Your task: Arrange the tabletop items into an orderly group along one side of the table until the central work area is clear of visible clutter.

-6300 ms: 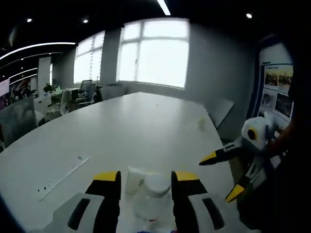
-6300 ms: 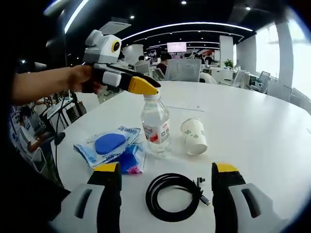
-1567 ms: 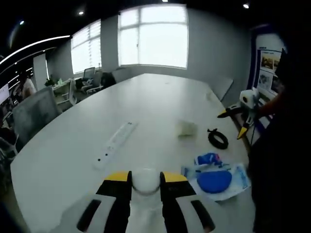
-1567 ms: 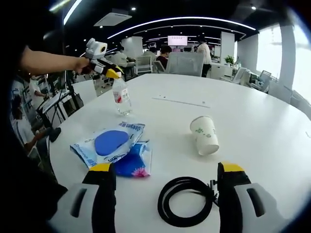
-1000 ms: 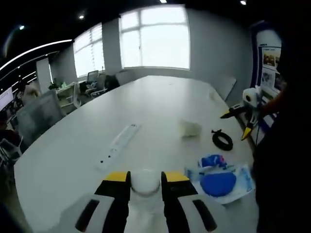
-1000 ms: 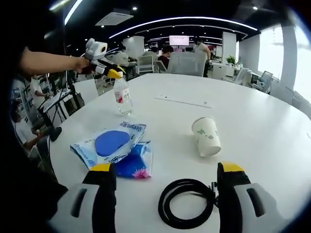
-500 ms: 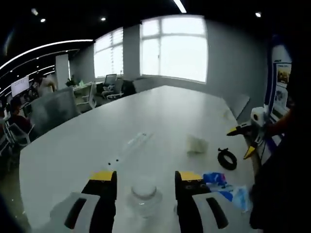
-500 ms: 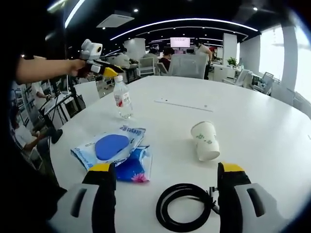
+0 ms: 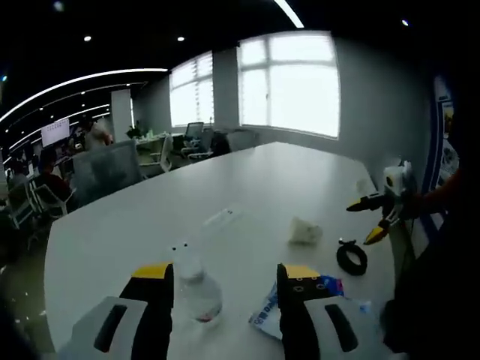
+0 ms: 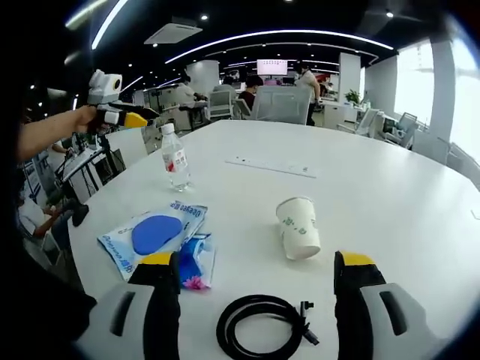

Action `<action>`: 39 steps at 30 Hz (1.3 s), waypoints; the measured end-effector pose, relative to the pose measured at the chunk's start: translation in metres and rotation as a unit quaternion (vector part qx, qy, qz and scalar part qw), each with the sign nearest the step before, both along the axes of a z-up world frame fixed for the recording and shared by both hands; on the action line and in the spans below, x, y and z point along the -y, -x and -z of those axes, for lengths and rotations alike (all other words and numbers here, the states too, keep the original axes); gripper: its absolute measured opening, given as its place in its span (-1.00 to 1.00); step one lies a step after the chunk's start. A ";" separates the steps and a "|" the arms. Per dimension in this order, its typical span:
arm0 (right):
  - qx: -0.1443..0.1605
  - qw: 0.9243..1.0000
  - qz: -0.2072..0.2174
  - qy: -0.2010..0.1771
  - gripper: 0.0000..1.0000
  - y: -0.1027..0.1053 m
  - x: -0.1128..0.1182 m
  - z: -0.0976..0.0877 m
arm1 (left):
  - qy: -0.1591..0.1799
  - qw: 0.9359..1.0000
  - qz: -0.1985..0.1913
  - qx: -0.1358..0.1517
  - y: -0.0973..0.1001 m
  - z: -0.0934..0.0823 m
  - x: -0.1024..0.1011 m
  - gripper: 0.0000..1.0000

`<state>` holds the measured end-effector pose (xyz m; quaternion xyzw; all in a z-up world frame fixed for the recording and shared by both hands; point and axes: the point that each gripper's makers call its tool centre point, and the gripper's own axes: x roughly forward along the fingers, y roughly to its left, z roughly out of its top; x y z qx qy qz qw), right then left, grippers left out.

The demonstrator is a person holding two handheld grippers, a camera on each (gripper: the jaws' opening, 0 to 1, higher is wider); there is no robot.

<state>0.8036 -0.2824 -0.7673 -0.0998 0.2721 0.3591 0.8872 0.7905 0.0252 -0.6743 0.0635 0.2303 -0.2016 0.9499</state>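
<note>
In the left gripper view, our left tool [image 9: 225,281] stands with its jaws apart, clamped on nothing. The water bottle [image 9: 196,287] stands upright on the white worktop [image 9: 150,225] between them, free of both. Beyond lie a paper cup [image 9: 305,231], a coiled black cable [image 9: 352,257] and blue packets [image 9: 304,300].

In the right gripper view, our right tool [image 10: 255,271] is spread wide over the cable [image 10: 261,326]. The cup [image 10: 298,227] lies tipped just beyond; the packets [image 10: 154,236] sit left, the bottle [image 10: 175,157] farther back.

Blue packet [image 9: 289,304] partly behind tongs
</note>
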 end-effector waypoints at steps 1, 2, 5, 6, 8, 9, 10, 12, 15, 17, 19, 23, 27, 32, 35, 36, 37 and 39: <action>0.000 1.000 0.000 0.001 0.60 -0.002 0.000 0.000 | 0.000 1.000 -0.002 -0.005 0.004 0.002 0.000 0.15; 0.000 1.000 -0.001 0.001 0.60 -0.004 0.000 0.000 | 0.000 1.000 -0.007 -0.009 0.007 0.004 0.002 0.19; -0.002 1.000 -0.001 0.003 0.60 -0.014 0.001 0.000 | 0.005 1.000 -0.013 -0.007 0.023 0.005 0.016 0.21; -0.003 1.000 -0.001 0.002 0.60 -0.017 0.001 0.000 | 0.006 1.000 -0.015 -0.010 0.027 0.007 0.017 0.22; -0.005 1.000 -0.002 0.005 0.61 -0.022 0.001 0.002 | 0.003 1.000 -0.026 -0.013 0.035 0.014 0.021 0.27; -0.006 1.000 -0.003 0.006 0.61 -0.023 0.001 0.002 | 0.002 1.000 -0.026 -0.013 0.036 0.015 0.023 0.31; -0.004 1.000 -0.005 0.008 0.63 -0.024 0.000 0.002 | 0.000 1.000 -0.027 -0.015 0.041 0.019 0.026 0.37; -0.002 1.000 -0.007 0.012 0.65 -0.026 0.000 0.002 | 0.010 0.999 -0.036 -0.023 0.046 0.022 0.032 0.43; 0.000 1.000 -0.016 0.016 0.69 -0.032 -0.003 0.003 | 0.027 0.998 -0.050 -0.024 0.053 0.025 0.039 0.46; -0.002 1.000 -0.022 0.020 0.72 -0.035 -0.004 0.005 | 0.022 0.997 -0.063 -0.025 0.057 0.025 0.042 0.50; -0.001 0.999 -0.025 0.021 0.73 -0.037 -0.006 0.004 | 0.022 0.997 -0.065 -0.025 0.062 0.024 0.048 0.57; 0.001 0.999 -0.033 0.031 0.74 -0.053 -0.008 0.006 | 0.020 0.997 -0.078 -0.018 0.065 0.020 0.050 0.77; 0.000 0.999 -0.036 0.033 0.72 -0.069 -0.011 0.009 | 0.031 0.996 -0.085 -0.013 0.073 0.014 0.065 0.89; -0.009 0.999 -0.037 0.032 0.68 -0.085 -0.018 0.016 | 0.016 0.998 -0.057 -0.004 0.079 0.013 0.077 0.99; -0.016 0.999 -0.037 0.034 0.63 -0.091 -0.024 0.020 | 0.019 0.998 -0.056 -0.013 0.082 0.016 0.080 0.99; -0.019 0.999 -0.037 0.033 0.61 -0.093 -0.027 0.023 | 0.019 0.998 -0.059 -0.015 0.083 0.017 0.078 0.99; -0.020 0.999 -0.037 0.035 0.60 -0.096 -0.028 0.026 | 0.020 0.998 -0.061 -0.016 0.084 0.018 0.077 0.99; 0.000 0.998 -0.029 0.050 0.58 -0.104 -0.027 0.027 | 0.028 0.997 -0.063 -0.014 0.084 0.018 0.077 0.99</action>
